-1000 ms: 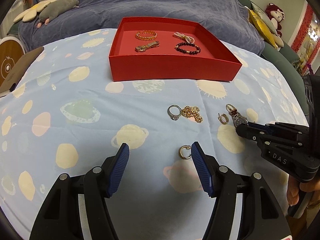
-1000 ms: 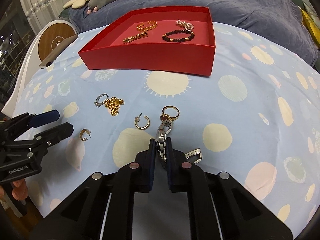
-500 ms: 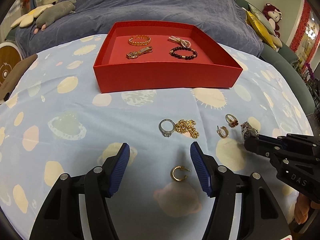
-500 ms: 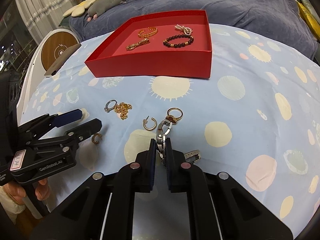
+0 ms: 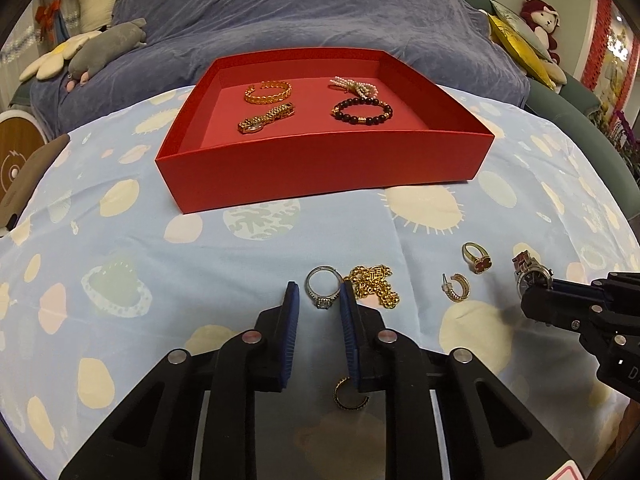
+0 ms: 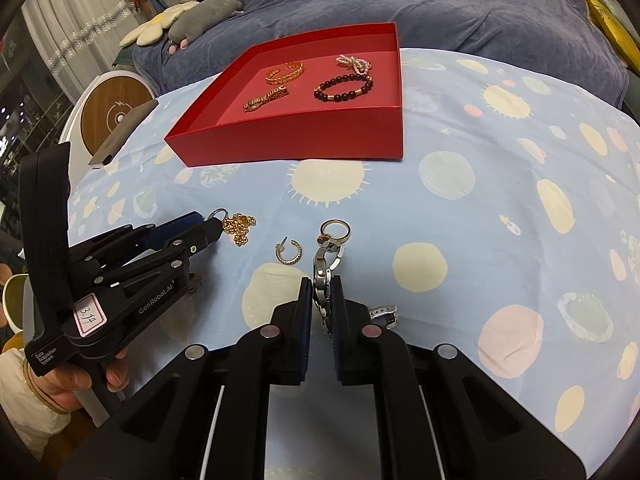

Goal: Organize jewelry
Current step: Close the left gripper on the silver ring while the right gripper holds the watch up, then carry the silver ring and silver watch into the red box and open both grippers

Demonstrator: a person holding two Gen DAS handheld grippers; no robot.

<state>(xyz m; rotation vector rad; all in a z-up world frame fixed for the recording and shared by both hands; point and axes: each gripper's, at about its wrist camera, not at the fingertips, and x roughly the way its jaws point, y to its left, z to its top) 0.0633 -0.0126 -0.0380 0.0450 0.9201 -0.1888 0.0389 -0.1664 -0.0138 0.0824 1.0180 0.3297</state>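
A red tray (image 5: pixel 320 168) holds a gold bangle (image 5: pixel 268 92), a gold watch (image 5: pixel 266 118), a pearl piece (image 5: pixel 354 86) and a dark bead bracelet (image 5: pixel 362 114). My left gripper (image 5: pixel 318 296) is partly closed, its fingers either side of a silver ring (image 5: pixel 322 286) on the cloth, next to a gold chain (image 5: pixel 374 284). A gold hoop earring (image 5: pixel 350 394) lies under it. My right gripper (image 6: pixel 322 292) is shut on a silver watch (image 6: pixel 326 268), also seen in the left wrist view (image 5: pixel 530 274). Another hoop earring (image 6: pixel 288 252) and a red-stone ring (image 6: pixel 336 230) lie nearby.
The blue spotted cloth (image 6: pixel 480 200) covers the table. A grey blanket (image 5: pixel 320 8) and plush toys (image 5: pixel 88 48) lie behind. A round wooden disc (image 6: pixel 114 114) and a dark flat object (image 6: pixel 124 132) sit at the left edge.
My left gripper moved forward past the hoop earring to the silver ring and narrowed its jaws around it. My right gripper stayed shut on the silver watch.
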